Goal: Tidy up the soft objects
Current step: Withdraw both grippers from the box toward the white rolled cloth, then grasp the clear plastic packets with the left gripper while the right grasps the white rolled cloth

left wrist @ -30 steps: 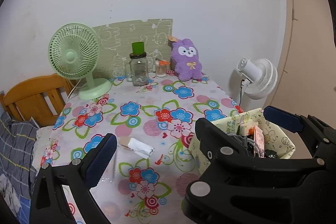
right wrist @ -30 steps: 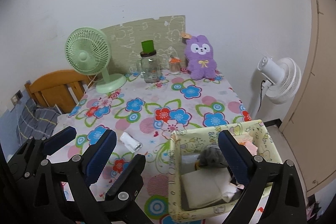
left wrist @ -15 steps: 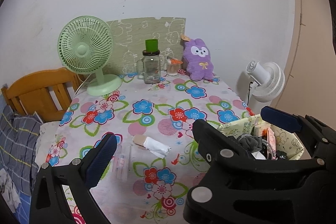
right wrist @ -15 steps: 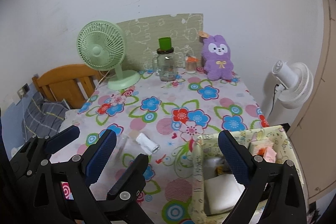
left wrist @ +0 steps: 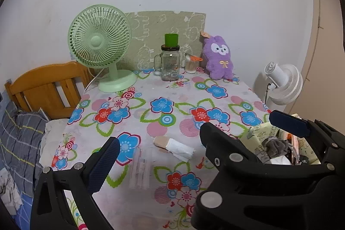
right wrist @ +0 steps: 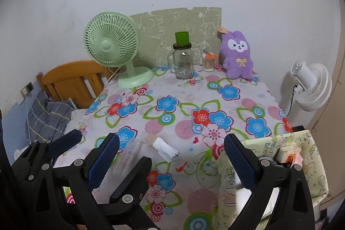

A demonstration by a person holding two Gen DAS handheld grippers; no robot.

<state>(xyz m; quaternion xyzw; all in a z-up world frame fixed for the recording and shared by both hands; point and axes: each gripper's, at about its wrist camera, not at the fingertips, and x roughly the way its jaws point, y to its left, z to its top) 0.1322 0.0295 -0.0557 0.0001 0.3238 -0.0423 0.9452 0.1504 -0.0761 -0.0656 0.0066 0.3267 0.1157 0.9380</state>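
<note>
- Nearest the cameras, left gripper (left wrist: 192,139) and right gripper (right wrist: 170,154) hover with jaws spread wide, holding nothing.
- Below them on the floral table (right wrist: 183,98) lies a rolled white cloth (right wrist: 166,149); the fabric bin (right wrist: 306,156) stands at the right edge.
- Far back sits a purple plush rabbit (right wrist: 237,55).
- Step judged: approach; next, one gripper must descend astride the roll.
</note>
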